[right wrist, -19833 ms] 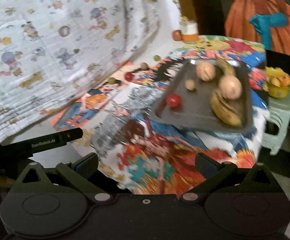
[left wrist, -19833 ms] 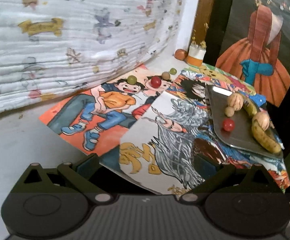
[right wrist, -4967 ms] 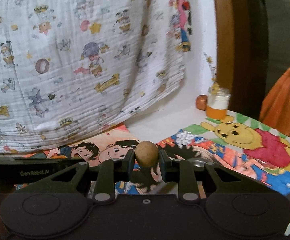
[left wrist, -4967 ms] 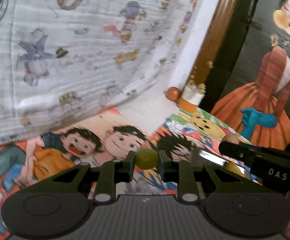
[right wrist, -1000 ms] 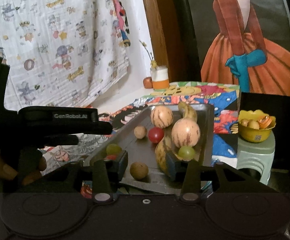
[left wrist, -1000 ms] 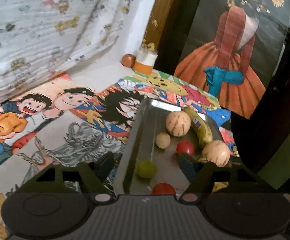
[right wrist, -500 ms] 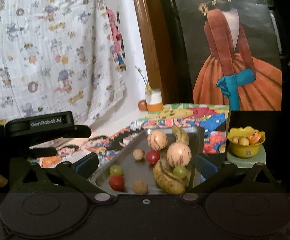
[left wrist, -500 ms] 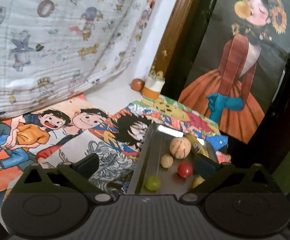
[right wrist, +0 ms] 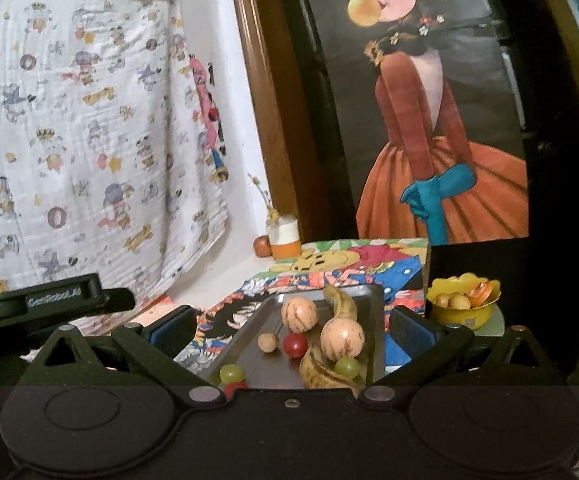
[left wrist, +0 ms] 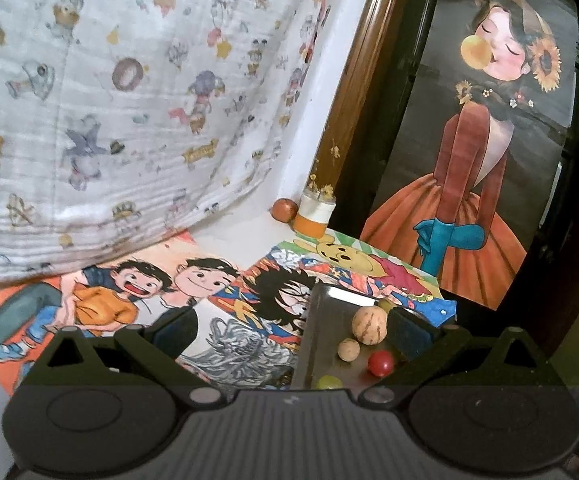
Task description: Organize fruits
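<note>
blanket (right wrist: 89,128): a white cloth printed with small cartoon figures hung over the wall behind my table.
poster (right wrist: 429,120): a girl in an orange dress, standing upright at the right of a brown wooden frame.
table covers (left wrist: 101,300): cartoon sheets lay flat under everything, one with two laughing boys, one with a yellow bear.
tray (right wrist: 373,320): a dark metal tray sat on the covers, and all the fruits i could see lay inside it.
my left claw (left wrist: 293,332): released, jaws spread wide, nothing between them, hovering above the tray's near left edge.
my right claw (right wrist: 291,330): released too, jaws wide and empty, over the tray's near end.
bananas (right wrist: 343,304): one at the tray's far right, one at the near right.
striped melons (right wrist: 299,314): two, between the bananas.
yellow bowl (right wrist: 463,314): on a stool right of the table.
jar (right wrist: 285,238): at the back corner, beside a small orange ball.
small fruits (right wrist: 294,345): red, brown and green ones, loose on the tray floor.
</note>
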The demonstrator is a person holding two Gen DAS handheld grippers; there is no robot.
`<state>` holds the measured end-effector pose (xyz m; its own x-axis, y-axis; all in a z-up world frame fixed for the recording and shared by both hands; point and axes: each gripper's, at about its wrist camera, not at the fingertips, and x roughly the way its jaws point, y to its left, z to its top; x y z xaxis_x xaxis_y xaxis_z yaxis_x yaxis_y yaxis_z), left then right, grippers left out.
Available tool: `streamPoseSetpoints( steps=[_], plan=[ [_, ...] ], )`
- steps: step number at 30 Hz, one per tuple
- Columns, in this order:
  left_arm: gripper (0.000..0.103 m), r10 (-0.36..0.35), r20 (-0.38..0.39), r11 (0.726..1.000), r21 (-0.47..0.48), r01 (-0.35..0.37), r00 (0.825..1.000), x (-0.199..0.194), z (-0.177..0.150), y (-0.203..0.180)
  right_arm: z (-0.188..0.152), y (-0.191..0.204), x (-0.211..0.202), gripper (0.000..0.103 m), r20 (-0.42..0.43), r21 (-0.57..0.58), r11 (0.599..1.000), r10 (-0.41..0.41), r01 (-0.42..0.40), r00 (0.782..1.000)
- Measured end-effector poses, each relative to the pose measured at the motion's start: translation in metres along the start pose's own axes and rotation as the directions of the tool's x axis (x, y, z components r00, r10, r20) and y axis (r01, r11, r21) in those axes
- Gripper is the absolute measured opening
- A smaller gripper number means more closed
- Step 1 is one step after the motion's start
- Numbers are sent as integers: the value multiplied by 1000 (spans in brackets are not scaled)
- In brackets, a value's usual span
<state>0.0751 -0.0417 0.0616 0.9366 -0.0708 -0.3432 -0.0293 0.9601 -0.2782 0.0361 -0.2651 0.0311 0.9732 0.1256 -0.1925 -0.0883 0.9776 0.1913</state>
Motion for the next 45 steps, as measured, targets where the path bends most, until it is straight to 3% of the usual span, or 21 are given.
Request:
streamPoseSetpoints(
  steps=[12, 16, 23, 29, 32, 45],
  plan=[
    [103, 61, 60, 998, -11, -60, 996, -39, 3, 23, -6, 17, -25, 102, 66, 5, 999, -52, 52, 996],
    [103, 96, 77, 995, -2, -96, 992, -49, 1, 32, -11, 26, -31, 102, 61, -1, 993, -122, 122, 991],
    [103, 116, 42, 993, 3, -116, 992, -67, -6, 49, -22, 35, -40, 103, 37, -6, 980, -200, 201, 979],
    [103, 98, 7, 995, 26, -98, 995, -81, -21, 56, -35, 53, -53, 103, 93, -122, 963, -229, 239, 969],
    [103, 95, -38, 995, 39, -94, 995, -84, -33, 59, -39, 52, -54, 103, 83, -119, 965, -226, 235, 971],
    [103, 140, -95, 987, 92, -131, 986, -83, -58, 63, -62, 51, -43, 103, -1, -127, 984, -122, 121, 992]
  ],
)
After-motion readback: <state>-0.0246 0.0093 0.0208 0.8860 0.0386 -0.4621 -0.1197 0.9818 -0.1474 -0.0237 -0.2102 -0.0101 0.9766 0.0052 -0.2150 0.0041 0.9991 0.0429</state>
